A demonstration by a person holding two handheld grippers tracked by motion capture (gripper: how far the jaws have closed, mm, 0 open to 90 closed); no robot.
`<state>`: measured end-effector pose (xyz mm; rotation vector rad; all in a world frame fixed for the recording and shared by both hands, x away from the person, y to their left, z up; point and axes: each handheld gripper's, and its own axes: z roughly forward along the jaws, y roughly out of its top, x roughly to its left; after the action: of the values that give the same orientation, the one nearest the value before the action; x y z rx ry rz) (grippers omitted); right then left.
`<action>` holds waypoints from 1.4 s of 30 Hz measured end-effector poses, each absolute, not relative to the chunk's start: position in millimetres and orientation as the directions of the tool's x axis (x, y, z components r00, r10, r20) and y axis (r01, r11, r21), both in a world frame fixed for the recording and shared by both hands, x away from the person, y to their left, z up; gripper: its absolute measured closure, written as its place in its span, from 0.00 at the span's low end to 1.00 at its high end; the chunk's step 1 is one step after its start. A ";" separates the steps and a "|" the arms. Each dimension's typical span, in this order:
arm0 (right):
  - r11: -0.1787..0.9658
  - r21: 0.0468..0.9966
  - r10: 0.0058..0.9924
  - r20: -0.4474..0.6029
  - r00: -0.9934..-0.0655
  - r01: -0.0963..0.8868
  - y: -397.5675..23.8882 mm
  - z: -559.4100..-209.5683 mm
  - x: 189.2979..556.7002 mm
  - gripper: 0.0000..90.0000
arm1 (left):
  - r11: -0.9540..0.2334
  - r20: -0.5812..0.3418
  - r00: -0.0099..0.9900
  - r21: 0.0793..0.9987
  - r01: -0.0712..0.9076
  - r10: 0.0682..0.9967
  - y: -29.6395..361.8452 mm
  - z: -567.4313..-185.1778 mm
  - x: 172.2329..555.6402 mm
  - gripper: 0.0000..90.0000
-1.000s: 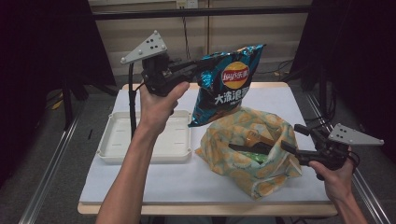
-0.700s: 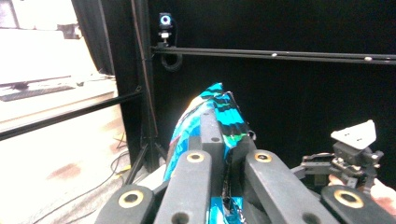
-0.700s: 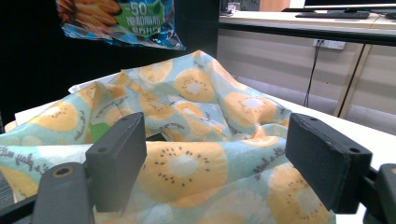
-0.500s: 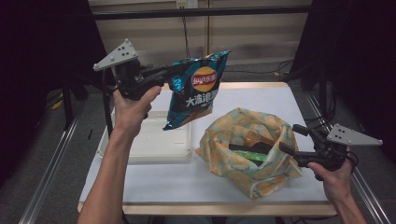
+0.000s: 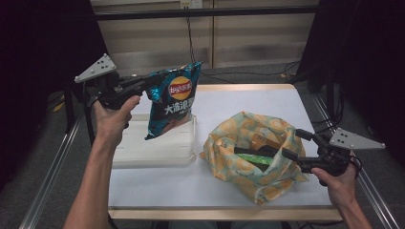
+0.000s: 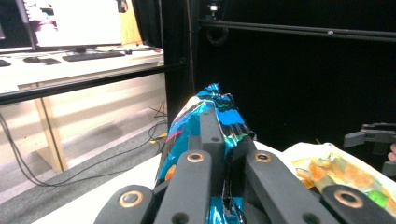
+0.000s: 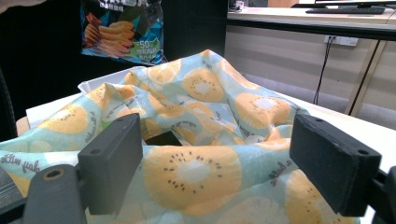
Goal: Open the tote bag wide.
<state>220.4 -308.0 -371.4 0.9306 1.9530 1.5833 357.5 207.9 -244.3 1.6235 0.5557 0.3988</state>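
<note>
1. High view first: white-topped table (image 5: 239, 100), carrying a shallow white tray (image 5: 157, 148) on its left half and a fruit-print cloth bag (image 5: 253, 138) slumped on its right half, mouth gaping upward.
2. Blue chip bag (image 5: 173, 102): hangs in the air over the tray's far right corner, clear of it and well apart from the cloth bag. Long axis close to upright, lower end swung a little toward the person's left.
3. Deciding relation: hangs down from the tips of the left gripper (image 5: 150, 86), with the tray directly underneath. Calls, by this reading, mostly for a straight lowering, perhaps with a small shift left to centre the pack in the tray. Belongs to the left hand; the right hand is far off across the table.
4. Left tongs: pressed together on the chip bag's crimped top edge. From the left gripper view, crumpled foil (image 6: 205, 116) bunched between and beyond the black jaws (image 6: 212, 135).
5. Right gripper (image 5: 293, 145): rests low at the cloth bag's near right rim, tongs spread. From the right gripper view, printed cloth (image 7: 201, 98) lies between the two pads (image 7: 215, 158) with no squeeze visible, and the chip bag (image 7: 123, 28) hangs high beyond.
6. Left forearm reaches forward and up, wrist raised, jaws roughly level and pointing toward the table's middle. Right hand stays low by the table's near right corner.
</note>
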 end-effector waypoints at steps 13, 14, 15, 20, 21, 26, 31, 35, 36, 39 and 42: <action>0.096 0.971 0.738 0.078 -0.671 0.219 -308.1 -374.0 222.1 0.18 | -0.056 -0.102 0.783 0.983 0.172 0.614 248.3 -272.6 378.0 1.00; 0.098 0.970 0.739 0.079 -0.669 0.222 -308.6 -373.9 222.1 0.18 | -0.047 -0.112 0.775 0.983 0.180 0.622 251.3 -275.4 379.9 1.00; 0.097 0.970 0.738 0.079 -0.670 0.222 -309.2 -373.9 222.2 0.18 | -0.043 -0.118 0.773 0.982 0.184 0.623 254.6 -277.8 381.6 1.00; 0.097 0.971 0.733 0.079 -0.676 0.219 -306.7 -374.0 220.3 0.15 | -0.048 -0.123 0.750 0.978 0.202 0.650 267.3 -286.7 388.4 1.00; 0.093 0.972 0.730 0.081 -0.678 0.216 -305.7 -373.9 220.0 0.14 | -0.042 -0.133 0.747 0.977 0.211 0.652 269.9 -288.2 389.6 1.00; 0.100 0.973 0.724 0.071 -0.686 0.207 -301.2 -374.3 217.7 0.07 | -0.064 -0.125 0.740 0.973 0.222 0.661 281.5 -294.3 396.8 1.00; 0.096 0.972 0.731 0.078 -0.678 0.216 -299.7 -375.0 218.6 0.04 | -0.065 -0.129 0.728 0.971 0.231 0.674 292.1 -299.3 404.3 1.00; 0.098 0.969 0.731 0.085 -0.677 0.228 -299.4 -377.3 218.4 0.05 | -0.052 -0.146 0.719 0.968 0.245 0.679 298.9 -306.6 408.7 1.00; 0.100 0.969 0.732 0.083 -0.676 0.227 -299.5 -377.6 218.3 0.05 | -0.057 -0.143 0.711 0.967 0.249 0.688 300.4 -309.6 410.2 1.00; 0.104 0.969 0.734 0.078 -0.675 0.224 -299.8 -377.1 216.6 0.06 | -0.054 -0.160 0.702 0.961 0.272 0.693 305.7 -319.2 413.5 1.00; 0.106 0.968 0.735 0.077 -0.673 0.227 -301.3 -377.8 215.9 0.06 | -0.037 -0.187 0.709 0.957 0.288 0.679 307.7 -328.0 416.9 1.00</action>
<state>215.9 -301.3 -377.8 0.9362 1.9635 1.5941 416.9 307.7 -328.0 1.6251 0.7988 0.3762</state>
